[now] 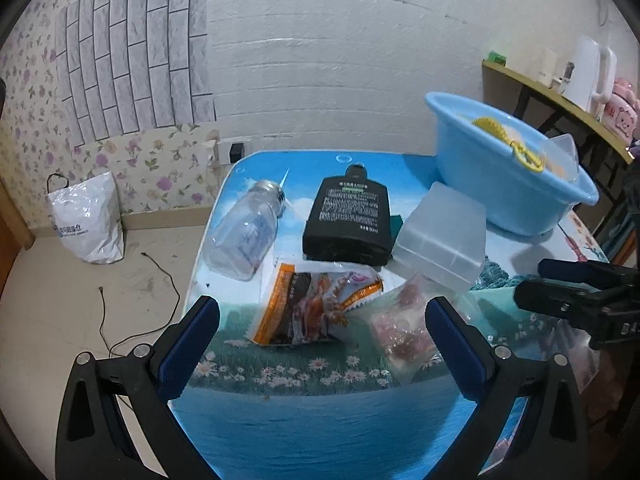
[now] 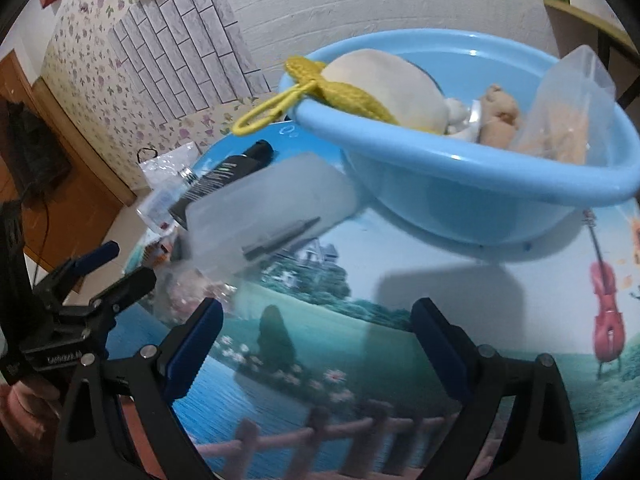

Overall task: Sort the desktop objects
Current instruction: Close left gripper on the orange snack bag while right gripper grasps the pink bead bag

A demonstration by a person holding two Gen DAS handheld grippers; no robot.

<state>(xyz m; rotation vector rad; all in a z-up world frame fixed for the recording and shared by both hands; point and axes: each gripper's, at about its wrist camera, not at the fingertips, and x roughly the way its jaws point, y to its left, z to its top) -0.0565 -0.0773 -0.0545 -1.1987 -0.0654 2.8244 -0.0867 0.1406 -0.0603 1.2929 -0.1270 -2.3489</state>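
Left gripper [image 1: 322,320] hangs above the desk's near edge, fingers spread wide and empty, over the orange snack packet [image 1: 316,306] and pink candy bag [image 1: 402,326]. Behind them lie the clear bottle [image 1: 244,232], black bottle [image 1: 350,220] and translucent box [image 1: 440,234]. Right gripper [image 2: 316,326] gapes empty too, before the blue basin [image 2: 472,184] at the far right corner.

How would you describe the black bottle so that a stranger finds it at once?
Start at the blue basin on the table. Left of it lies a frosted plastic box, and next left lies the black bottle. It alone is dark, flat, with white print.
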